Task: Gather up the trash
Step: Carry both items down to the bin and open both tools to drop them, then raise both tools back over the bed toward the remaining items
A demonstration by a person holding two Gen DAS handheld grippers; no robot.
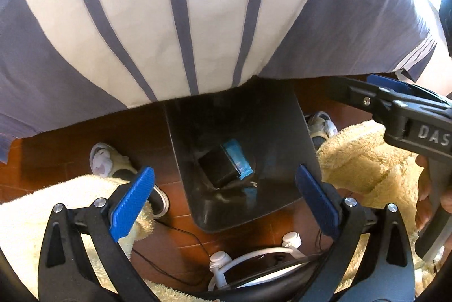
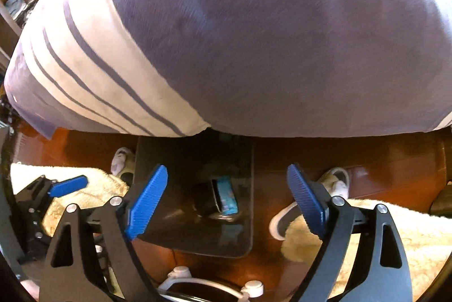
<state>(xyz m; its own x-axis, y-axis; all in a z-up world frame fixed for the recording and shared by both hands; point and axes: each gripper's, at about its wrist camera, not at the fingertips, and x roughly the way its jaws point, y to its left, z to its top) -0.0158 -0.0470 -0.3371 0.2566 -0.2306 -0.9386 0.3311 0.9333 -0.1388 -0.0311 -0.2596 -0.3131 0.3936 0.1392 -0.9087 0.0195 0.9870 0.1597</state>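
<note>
Both my grippers point steeply down over the black bin [image 1: 282, 115] on the reddish-brown wood floor [image 1: 56, 158]. Left gripper [image 1: 226, 206]: jaws spread wide, blue ribbed pads [image 1: 132, 200] apart, nothing between them, nothing touching. Right gripper [image 2: 226, 203]: jaws also spread, pads [image 2: 147, 203] clear, nothing pinched; the bin opening shows straight through the gap. Trash is at the bottom of the bin: a light-blue packet [image 1: 237, 158] lying against a dark boxy item [image 1: 217, 166], the two touching, packet on the box's right side in both views. Can't tell what the dark item is, too dim down there. Something small and blue [image 1: 250, 193] lies just beside them on the bin floor, also unclear. From the left wrist view the right gripper [image 1: 395, 101] shows at the right edge, held by a hand [image 1: 429, 189], level with the bin's far right side. From the right wrist view the left gripper [image 2: 67, 185] shows at the left edge. A grey-and-white striped cover [image 1: 175, 19] overhangs the far rim of the bin. White shoes [image 1: 101, 161] stand on either side of the bin, with fluffy cream trouser legs [image 1: 364, 161] above them. A white caster base [image 1: 254, 254] with thin black cables sits on the floor at the bottom of the frame, near the bin's closest edge.
</note>
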